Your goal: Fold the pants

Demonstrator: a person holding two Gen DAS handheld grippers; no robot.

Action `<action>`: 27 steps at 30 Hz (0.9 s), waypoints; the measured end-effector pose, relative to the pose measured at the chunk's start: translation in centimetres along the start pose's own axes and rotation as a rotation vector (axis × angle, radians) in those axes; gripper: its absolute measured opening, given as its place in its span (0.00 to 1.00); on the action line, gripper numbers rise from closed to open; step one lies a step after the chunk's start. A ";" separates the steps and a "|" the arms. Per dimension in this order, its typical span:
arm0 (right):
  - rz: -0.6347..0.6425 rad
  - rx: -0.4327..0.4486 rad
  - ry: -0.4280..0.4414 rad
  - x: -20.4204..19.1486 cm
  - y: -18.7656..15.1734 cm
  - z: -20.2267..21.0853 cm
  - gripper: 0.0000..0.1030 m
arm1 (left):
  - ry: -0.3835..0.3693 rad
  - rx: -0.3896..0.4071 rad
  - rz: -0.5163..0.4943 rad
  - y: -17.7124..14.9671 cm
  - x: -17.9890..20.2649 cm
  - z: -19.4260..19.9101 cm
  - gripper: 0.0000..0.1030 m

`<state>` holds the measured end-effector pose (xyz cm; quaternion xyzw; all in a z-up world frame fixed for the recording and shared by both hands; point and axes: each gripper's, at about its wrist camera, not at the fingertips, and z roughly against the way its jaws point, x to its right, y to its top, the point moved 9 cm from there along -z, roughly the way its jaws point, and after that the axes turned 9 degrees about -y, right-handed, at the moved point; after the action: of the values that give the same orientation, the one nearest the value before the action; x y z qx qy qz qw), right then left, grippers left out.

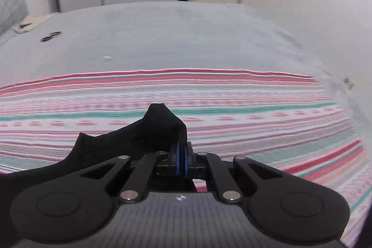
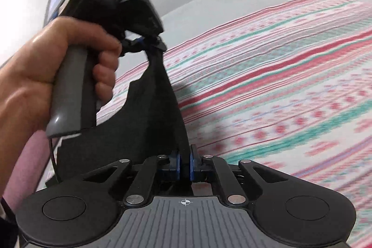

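Since the pants (image 2: 160, 113) are a soft, dark cloth that drapes and sags between its two held points, they should handle as light and limp, with no stiffness of their own to keep an edge straight; any fold will need both ends carried together and laid down flat. The left gripper (image 1: 182, 155) has its blue-padded fingers (image 1: 178, 159) drawn nearly together on a bunched peak of the cloth, which rises just ahead of them and falls away to the left; the right gripper (image 2: 184, 166) has its fingers (image 2: 177, 165) likewise closed on a narrow band of the same cloth. Seen from the right wrist, the cloth runs up from the right gripper to the left one, held in the person's left hand (image 2: 69, 57), so the stretch in view runs gripper to gripper, lifted above the striped blanket (image 2: 279, 85) on the bed (image 1: 186, 34); which end is waist and which is hem I cannot tell, nor where the rest of the garment hangs. I judge the hold best kept at corners or along a seam, where the cloth is thickest and least likely to slip; a pinch in mid-panel would only gather it into a bunch.
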<state>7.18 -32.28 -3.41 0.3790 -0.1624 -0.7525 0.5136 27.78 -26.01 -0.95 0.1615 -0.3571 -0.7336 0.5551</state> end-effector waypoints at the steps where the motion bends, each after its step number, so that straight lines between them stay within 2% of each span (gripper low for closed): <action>1: -0.002 0.010 -0.017 1.3 0.4 0.7 0.06 | -0.019 -0.002 -0.002 -0.2 1.8 -0.3 0.31; 5: -0.056 0.025 -0.113 8.7 1.2 2.8 0.06 | -0.099 -0.015 0.004 -1.6 8.8 -1.5 0.31; 8: -0.084 0.039 -0.201 13.8 1.4 4.0 0.06 | -0.153 -0.012 -0.028 -2.6 12.8 -2.3 0.31; 10: -0.086 0.043 -0.232 16.1 1.4 4.8 0.06 | -0.159 -0.011 -0.035 -3.1 13.5 -2.7 0.31; 13: -0.097 0.036 -0.221 17.2 1.5 5.4 0.06 | -0.139 -0.008 -0.025 -2.9 11.3 -2.8 0.31; 17: 0.040 0.114 -0.212 13.8 1.9 6.4 0.06 | -0.159 0.002 0.040 -1.5 6.6 -0.2 0.32; 19: 0.103 0.160 -0.152 11.4 2.1 7.4 0.06 | -0.182 0.029 0.071 -0.8 3.9 2.3 0.32; 23: 0.267 0.269 -0.016 4.0 1.7 9.3 0.07 | -0.200 0.079 0.094 -0.3 -1.7 7.4 0.32; 27: 0.408 0.303 0.114 -3.1 -0.8 9.3 0.07 | -0.215 0.123 0.134 -1.0 -7.2 11.5 0.32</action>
<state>0.37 -30.49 3.52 0.4530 -0.3168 -0.5779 0.6004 22.16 -15.20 5.14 0.0912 -0.4688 -0.6848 0.5505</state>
